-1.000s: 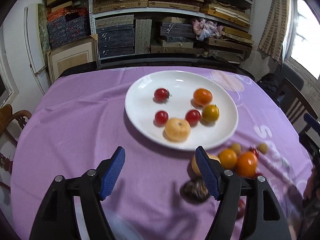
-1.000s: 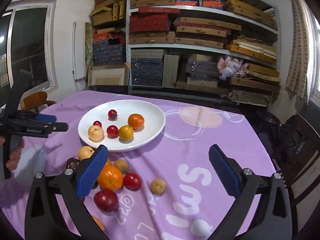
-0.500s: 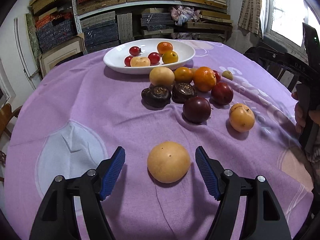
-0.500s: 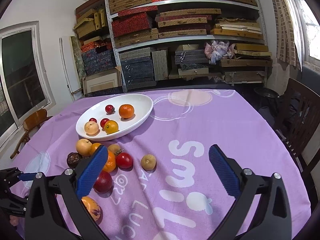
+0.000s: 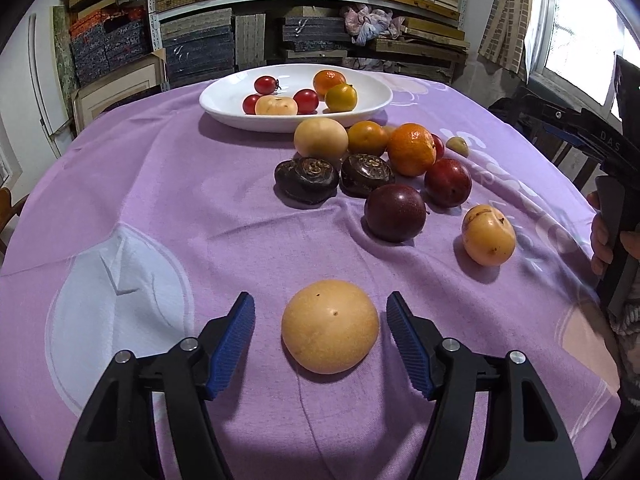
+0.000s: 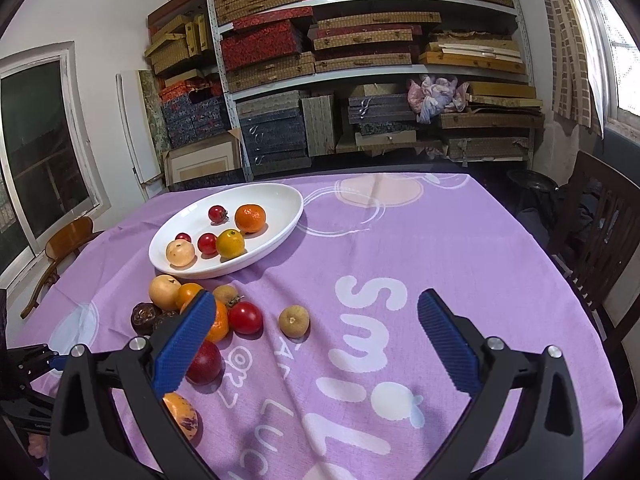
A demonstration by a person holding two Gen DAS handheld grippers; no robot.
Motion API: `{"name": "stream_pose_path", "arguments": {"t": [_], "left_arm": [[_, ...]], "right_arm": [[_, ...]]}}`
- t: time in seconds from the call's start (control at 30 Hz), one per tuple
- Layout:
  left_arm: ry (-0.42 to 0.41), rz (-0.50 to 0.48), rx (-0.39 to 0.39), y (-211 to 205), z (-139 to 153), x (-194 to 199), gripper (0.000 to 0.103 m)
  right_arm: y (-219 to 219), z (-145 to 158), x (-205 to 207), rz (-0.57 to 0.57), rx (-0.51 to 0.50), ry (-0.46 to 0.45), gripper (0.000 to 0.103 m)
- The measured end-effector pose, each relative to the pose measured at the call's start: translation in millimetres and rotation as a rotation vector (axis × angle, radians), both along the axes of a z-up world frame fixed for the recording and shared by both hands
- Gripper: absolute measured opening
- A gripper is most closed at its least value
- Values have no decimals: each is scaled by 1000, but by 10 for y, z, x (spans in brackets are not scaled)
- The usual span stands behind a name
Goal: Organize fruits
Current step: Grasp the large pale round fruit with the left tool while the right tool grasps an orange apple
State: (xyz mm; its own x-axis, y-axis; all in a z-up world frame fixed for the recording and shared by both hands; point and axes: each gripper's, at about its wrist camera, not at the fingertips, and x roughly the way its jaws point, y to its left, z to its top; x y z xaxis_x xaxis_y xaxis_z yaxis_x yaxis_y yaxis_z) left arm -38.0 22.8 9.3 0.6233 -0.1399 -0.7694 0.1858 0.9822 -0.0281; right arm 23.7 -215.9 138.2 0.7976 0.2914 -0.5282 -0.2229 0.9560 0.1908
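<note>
1. Tan round fruit (image 5: pixel 330 326) sits on the purple tablecloth (image 5: pixel 160 184) right between the blue pads (image 5: pixel 234 338) of your left gripper (image 5: pixel 320 338). Jaws are closing in on it; a sliver of cloth shows on each side, so neither pad presses the skin yet.
2. Your right gripper (image 6: pixel 314 344) hangs over the cloth with its jaws spread wide and nothing between them. Its left pad (image 6: pixel 184 344) overlaps the fruit cluster in that view; whether it touches any fruit, you cannot tell.
3. Room: bare cloth lies all around the tan fruit, widest to its left. Nearest neighbours are a dark purple fruit (image 5: pixel 395 212) and a yellow-orange speckled fruit (image 5: pixel 489 235), both beyond it and to the right, well apart from it.
4. Farther off, two dark ridged fruits (image 5: pixel 307 179), a mandarin (image 5: pixel 412 149), a red plum-like fruit (image 5: pixel 448 182) and a pale round fruit (image 5: pixel 321 140) crowd together just short of the white plate (image 5: pixel 224 106).
5. That plate, near the far table edge, holds small red tomatoes, two orange-yellow fruits and one pale fruit.
6. Your right hand's fingers (image 5: pixel 600 236) show at the right edge of the left view, wrapped on that tool's handle.
7. Tan fruit's look: smooth matte skin, near spherical, two tiny dark specks on top, faint freckling.
</note>
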Motion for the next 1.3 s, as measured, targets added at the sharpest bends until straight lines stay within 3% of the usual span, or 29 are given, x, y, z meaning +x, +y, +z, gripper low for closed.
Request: {"name": "stream_pose_path", "arguments": {"t": [0.1,0.17,0.3,0.43,0.57,0.6,0.7,0.83,1.3], "left_arm": [[6,-13,-8,-10,-10,-13,60],[18,-24,-7,-28,-25,-17,49],[8,-26,1,-24,-40,-39,47],[-2,44,-29,167,-4,18,47],[-2,138,-75,475,88,175,47],[-8,151,-69,526,127,210,47],[-37,174,-54,598,201,287,47],[-33,181,-99,637,146,333,47],[-3,126,-76,550,5,337,47]], "right_arm": [[6,-5,0,1,-3,0,99],[23,-2,1,4,-2,2,99],[68,4,-21,50,10,3,99],[249,76,-184,249,19,-11,99],[684,40,-466,460,-115,-43,98],[770,13,-502,495,-138,-31,96],[950,-112,-526,560,-203,31,71],[1009,-234,-510,571,-215,88,70],[1000,-409,-372,576,-214,204,61]]}}
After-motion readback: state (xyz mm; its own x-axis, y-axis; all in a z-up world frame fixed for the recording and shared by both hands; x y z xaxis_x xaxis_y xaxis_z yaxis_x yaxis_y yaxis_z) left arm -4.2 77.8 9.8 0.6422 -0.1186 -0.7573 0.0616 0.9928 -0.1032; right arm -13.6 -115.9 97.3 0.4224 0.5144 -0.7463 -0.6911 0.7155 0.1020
